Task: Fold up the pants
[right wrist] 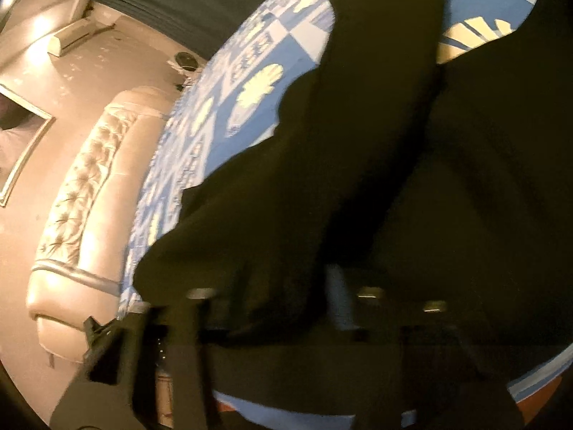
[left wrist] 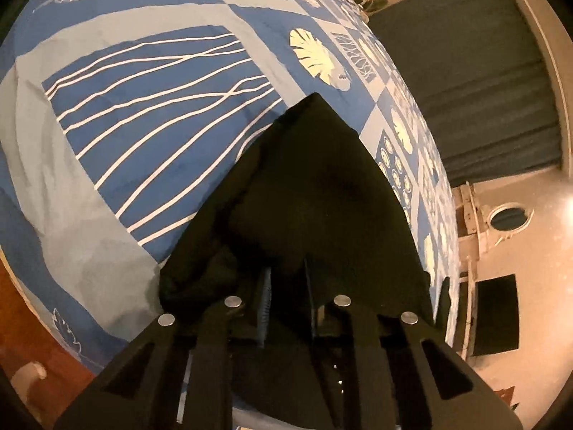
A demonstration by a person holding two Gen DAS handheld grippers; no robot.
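Observation:
The black pants (left wrist: 308, 186) lie on a bed with a blue patterned cover (left wrist: 154, 100). In the left wrist view my left gripper (left wrist: 286, 286) is shut on a bunch of the black cloth, which drapes forward over the fingers to a point. In the right wrist view the pants (right wrist: 358, 143) fill most of the frame, one leg stretching away to the top. My right gripper (right wrist: 308, 297) is shut on the black cloth, which covers the fingers. The view is blurred.
The bed cover (right wrist: 250, 82) reaches the padded cream headboard (right wrist: 82, 186) at the left of the right wrist view. A dark curtain (left wrist: 476, 82) and a cream wall lie beyond the bed's right edge. Brown floor (left wrist: 39, 329) shows at lower left.

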